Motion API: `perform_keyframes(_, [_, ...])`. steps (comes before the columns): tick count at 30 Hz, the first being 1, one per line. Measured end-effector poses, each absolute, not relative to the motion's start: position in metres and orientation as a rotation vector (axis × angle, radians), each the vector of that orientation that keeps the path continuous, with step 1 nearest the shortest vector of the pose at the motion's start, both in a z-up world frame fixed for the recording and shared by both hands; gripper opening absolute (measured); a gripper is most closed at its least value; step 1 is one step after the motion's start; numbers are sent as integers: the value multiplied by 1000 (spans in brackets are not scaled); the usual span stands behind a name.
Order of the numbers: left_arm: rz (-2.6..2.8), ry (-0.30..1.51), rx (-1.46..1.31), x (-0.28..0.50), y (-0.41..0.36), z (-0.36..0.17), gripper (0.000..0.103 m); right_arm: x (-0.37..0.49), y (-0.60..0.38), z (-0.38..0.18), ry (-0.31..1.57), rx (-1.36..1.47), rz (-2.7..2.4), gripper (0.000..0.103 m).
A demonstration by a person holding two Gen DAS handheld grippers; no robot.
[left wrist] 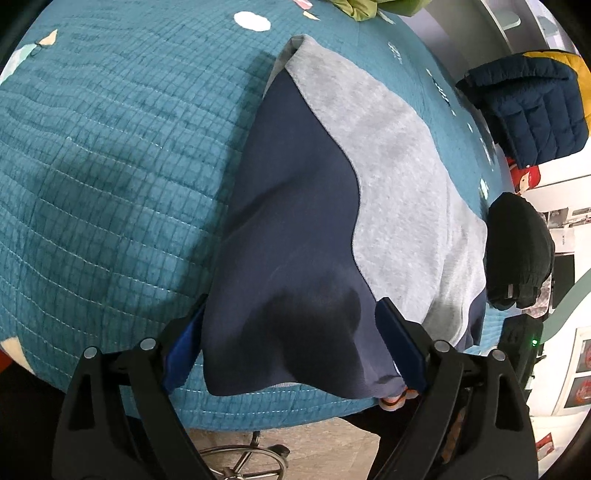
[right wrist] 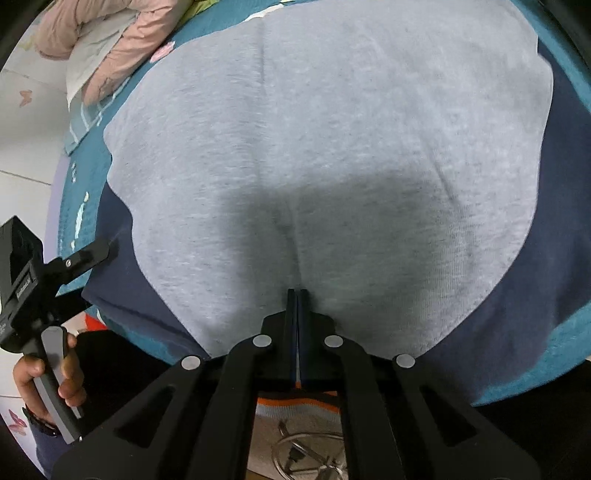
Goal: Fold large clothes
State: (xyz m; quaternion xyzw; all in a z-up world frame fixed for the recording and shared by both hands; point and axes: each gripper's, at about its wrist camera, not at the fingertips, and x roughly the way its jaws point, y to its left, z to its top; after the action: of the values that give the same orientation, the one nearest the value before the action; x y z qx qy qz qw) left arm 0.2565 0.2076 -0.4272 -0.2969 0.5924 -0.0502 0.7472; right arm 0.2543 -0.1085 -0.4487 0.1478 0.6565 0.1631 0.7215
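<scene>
A large grey and navy sweatshirt [left wrist: 388, 155] lies on a teal quilted cover [left wrist: 110, 147]. In the left wrist view my left gripper [left wrist: 291, 317] is open, its blue-padded fingers [left wrist: 399, 343] apart on either side of a navy fold near the cover's front edge. In the right wrist view the grey panel of the sweatshirt [right wrist: 314, 147] fills the frame. My right gripper [right wrist: 297, 295] is shut, its tips pinching the grey fabric at the near hem. An orange-striped ribbed hem [right wrist: 295, 404] hangs below it. The left gripper's body [right wrist: 40, 273] shows at the left, held by a hand.
A navy and yellow padded jacket [left wrist: 535, 107] and a black garment [left wrist: 517, 251] lie at the right. A green garment [left wrist: 369, 7] lies at the far edge. A pink padded jacket [right wrist: 107, 48] lies at the far left. A chair base [left wrist: 243, 461] stands on the floor below.
</scene>
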Motion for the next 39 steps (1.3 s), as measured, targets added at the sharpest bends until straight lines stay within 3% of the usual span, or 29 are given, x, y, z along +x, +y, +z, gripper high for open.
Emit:
perform_keyframes(4, [-108, 1299, -643, 259, 199, -420, 88, 256, -111, -443, 1465, 351, 368, 0])
perform_keyframes(5, [-110, 1294, -646, 261, 200, -417, 88, 257, -116, -440, 1467, 380, 374, 4])
perform_keyframes(12, [-142, 1248, -593, 285, 194, -386, 89, 278, -114, -402, 1339, 398, 424, 6])
perform_keyframes(15, [-117, 1295, -617, 288, 198, -399, 89, 290, -102, -404, 1345, 400, 427, 6])
perform_keyframes(21, [-151, 1339, -919, 261, 221, -440, 89, 290, -92, -413, 1372, 381, 442, 7])
perform_keyframes(34, [-164, 1293, -1030, 249, 209, -448, 87, 275, -108, -426, 1396, 409, 405, 16])
perform_keyframes(36, [-151, 1273, -1039, 246, 213, -450, 77, 273, -111, -428, 1396, 420, 403, 16])
perform_keyframes(39, [-143, 1240, -1090, 238, 223, -451, 43, 271, -112, -430, 1396, 429, 407, 17])
